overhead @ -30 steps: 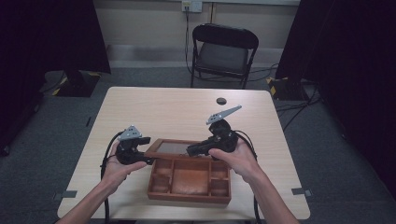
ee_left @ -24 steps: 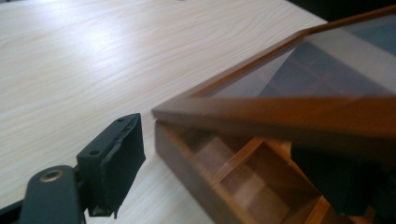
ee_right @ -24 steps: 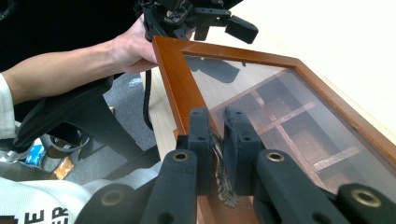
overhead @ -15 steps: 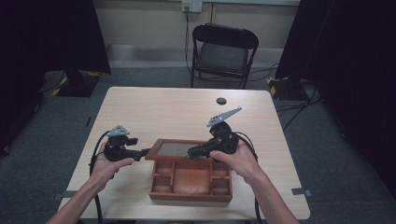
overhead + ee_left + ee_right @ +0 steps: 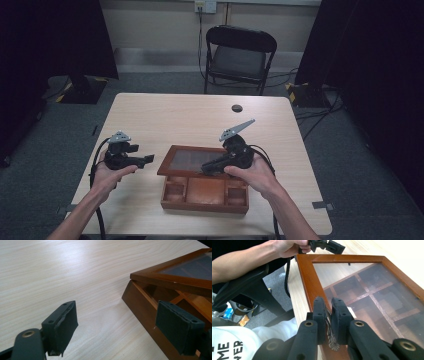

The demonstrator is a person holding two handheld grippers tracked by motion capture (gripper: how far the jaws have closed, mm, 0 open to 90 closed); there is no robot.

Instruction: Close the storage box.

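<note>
A brown wooden box [image 5: 204,196] with several compartments sits near the table's front edge, its glass-paned lid [image 5: 192,161] raised a little. My right gripper [image 5: 205,170] is shut on a small metal clasp [image 5: 333,342] at the lid's front frame [image 5: 308,277], with its pads [image 5: 319,312] pinching it. My left gripper [image 5: 148,159] hovers left of the box, open, apart from it. In the left gripper view the gripper [image 5: 118,327] faces the box's corner [image 5: 142,310] under the lifted lid [image 5: 175,277]. Its jaws have just been opening, with nothing between them.
A small black round object [image 5: 237,108] lies on the light wooden table [image 5: 165,120] towards the back. A black folding chair [image 5: 240,55] stands behind the table. Cables trail from both grippers over the front edge.
My left gripper has drawn away from the box's left corner, moving left and slightly down. The right gripper has kept its hold on the lid.
</note>
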